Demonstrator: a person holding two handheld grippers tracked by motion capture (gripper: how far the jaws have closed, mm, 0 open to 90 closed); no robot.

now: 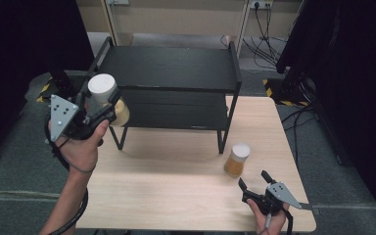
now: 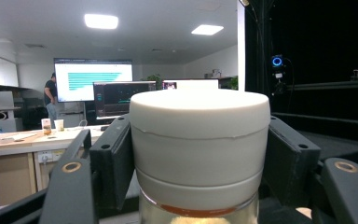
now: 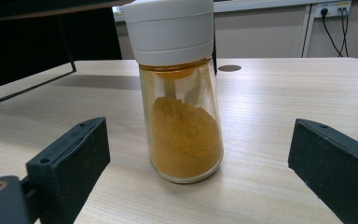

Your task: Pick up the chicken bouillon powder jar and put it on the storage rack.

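Observation:
My left gripper is shut on a white-capped spice jar, held in the air at the left end of the black two-tier rack. In the left gripper view the jar's white cap sits squeezed between both jaws. A second jar of orange powder with a white cap stands upright on the wooden table, right of the rack's front leg. My right gripper rests open just in front of this jar. The right gripper view has the standing jar midway between the spread jaws, untouched.
The rack stands at the back of the table, its upper and lower shelves bare. Black curtains flank both sides. Cables and a wall socket lie behind the table on the floor.

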